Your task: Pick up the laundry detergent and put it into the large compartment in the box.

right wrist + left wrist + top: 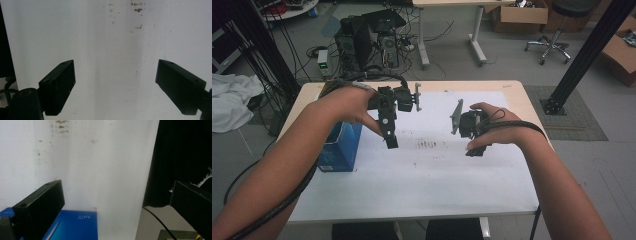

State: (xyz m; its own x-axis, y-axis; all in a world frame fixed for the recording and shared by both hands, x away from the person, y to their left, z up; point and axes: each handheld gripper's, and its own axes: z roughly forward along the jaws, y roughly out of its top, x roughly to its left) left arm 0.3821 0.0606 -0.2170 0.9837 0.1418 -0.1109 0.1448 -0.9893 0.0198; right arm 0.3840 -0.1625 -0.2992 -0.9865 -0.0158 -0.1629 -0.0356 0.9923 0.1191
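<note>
We are hovering both released claws, left claw (390, 131) and right claw (472, 141), above the white desk (422, 180), the blue box (340, 147) waiting at nine o'clock, likely our next pickup.

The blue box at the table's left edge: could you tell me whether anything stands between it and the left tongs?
Nothing visible does. The left tongs hang open just right of the blue box, with only the bare white table between them.
</note>
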